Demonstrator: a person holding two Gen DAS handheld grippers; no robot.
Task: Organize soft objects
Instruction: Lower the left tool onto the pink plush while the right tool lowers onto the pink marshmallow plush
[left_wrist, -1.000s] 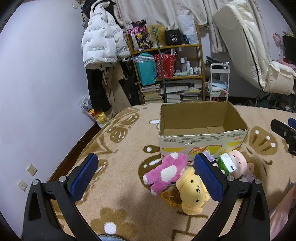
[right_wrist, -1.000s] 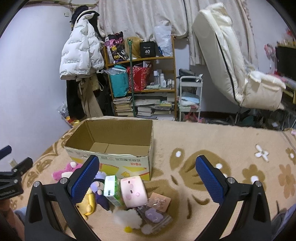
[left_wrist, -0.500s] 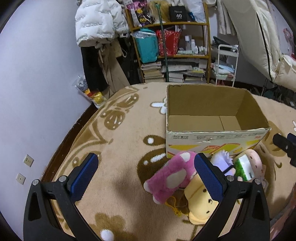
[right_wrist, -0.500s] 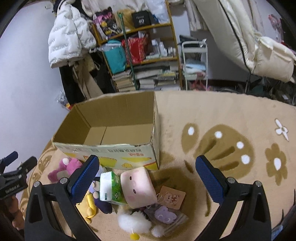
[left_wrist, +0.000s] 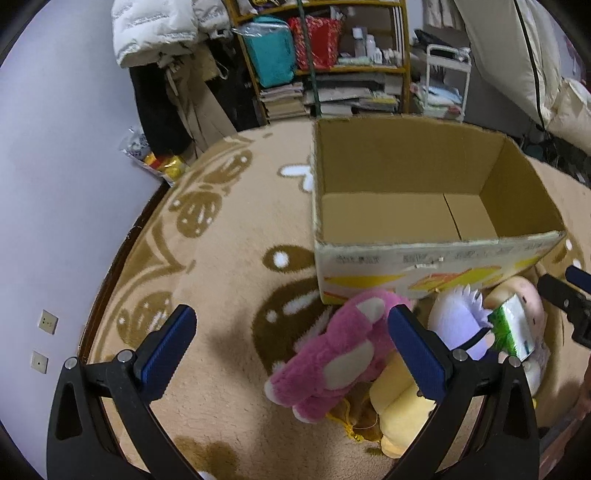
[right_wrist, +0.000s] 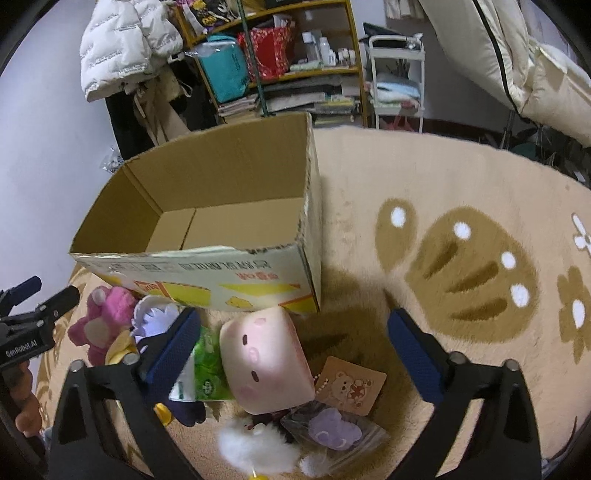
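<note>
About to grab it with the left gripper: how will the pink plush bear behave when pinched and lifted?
The pink plush bear looks fluffy, so it probably squashes and its limbs droop. It likely weighs little. It leans on the yellow plush, which may shift.

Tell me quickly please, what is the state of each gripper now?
Left gripper: open, holding nothing, above the pink plush.
Right gripper: open, holding nothing, above the pink pillow toy.
</note>
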